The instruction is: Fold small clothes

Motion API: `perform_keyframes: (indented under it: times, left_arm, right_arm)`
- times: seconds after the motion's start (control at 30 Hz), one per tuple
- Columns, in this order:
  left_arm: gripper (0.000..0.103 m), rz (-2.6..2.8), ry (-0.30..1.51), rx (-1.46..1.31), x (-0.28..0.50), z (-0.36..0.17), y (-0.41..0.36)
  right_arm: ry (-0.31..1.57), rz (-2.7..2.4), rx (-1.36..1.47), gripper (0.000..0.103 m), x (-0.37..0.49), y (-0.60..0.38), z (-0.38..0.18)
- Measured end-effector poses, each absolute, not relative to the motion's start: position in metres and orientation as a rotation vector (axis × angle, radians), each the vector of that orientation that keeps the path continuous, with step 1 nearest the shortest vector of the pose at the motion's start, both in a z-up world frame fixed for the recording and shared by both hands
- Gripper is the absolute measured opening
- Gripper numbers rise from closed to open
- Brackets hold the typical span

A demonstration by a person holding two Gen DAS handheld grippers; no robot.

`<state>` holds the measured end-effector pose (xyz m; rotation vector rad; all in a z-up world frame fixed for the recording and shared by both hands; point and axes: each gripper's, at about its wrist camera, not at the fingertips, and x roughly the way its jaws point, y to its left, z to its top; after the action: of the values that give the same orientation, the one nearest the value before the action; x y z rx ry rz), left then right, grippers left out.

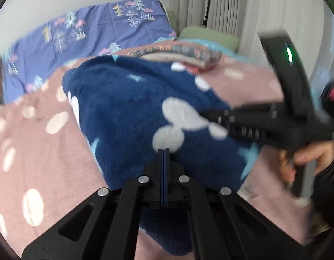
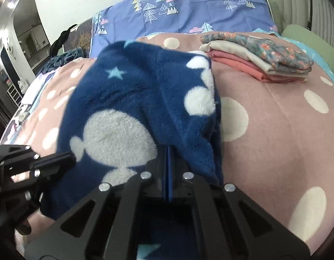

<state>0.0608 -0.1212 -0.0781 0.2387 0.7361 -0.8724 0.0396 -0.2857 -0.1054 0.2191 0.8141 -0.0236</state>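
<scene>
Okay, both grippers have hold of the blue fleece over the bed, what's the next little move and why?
Probably carry the pinched edge forward and lay it down over the far part of the fleece. Both the left gripper and right gripper look shut on it, and the near part hangs lifted off the pink blanket, so the fold seems half made. The folded stack lies apart, clear of the fold.

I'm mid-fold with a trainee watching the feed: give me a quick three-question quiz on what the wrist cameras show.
1. True or false: the right gripper is open.
2. What pattern has the pink bedspread? A stripes, B white dots, C checks.
3. Which item tops the folded stack behind the navy fleece garment?

Key: 1 false, shut on the fleece, like the left gripper. 2 B. 3 The floral piece.
</scene>
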Motion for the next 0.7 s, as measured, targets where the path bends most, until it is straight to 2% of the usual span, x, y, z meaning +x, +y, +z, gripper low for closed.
perform_keyframes:
  times: [0.17,0.2,0.27,0.33,0.5,0.53,0.7]
  left_arm:
    - [0.000,-0.780,0.657,0.156,0.142,-0.049,-0.124]
    - [0.000,-0.713,0.663,0.192,0.161,-0.059,-0.130]
    - [0.002,-0.582,0.792,0.316,0.202,-0.117,-0.144]
    - [0.001,-0.592,0.797,0.237,0.212,-0.135,-0.142]
    - [0.000,-0.636,0.804,0.279,0.201,-0.106,-0.146]
    - [0.000,-0.664,0.805,0.254,0.202,-0.095,-0.143]
    - [0.004,-0.731,0.740,0.067,0.218,-0.048,-0.123]
  right_arm:
    - [0.845,-0.048,0.104,0.000,0.049,-0.271,-0.101]
    - [0.841,-0.053,0.094,0.000,0.049,-0.269,-0.102]
    - [0.825,-0.051,0.097,0.000,0.047,-0.272,-0.107]
    - [0.811,-0.020,0.117,0.000,0.046,-0.275,-0.111]
    - [0.859,-0.012,0.093,0.000,0.050,-0.273,-0.098]
    - [0.867,0.010,0.120,0.004,0.052,-0.275,-0.086]
    - [0.758,0.064,0.090,0.007,0.066,-0.275,-0.030]
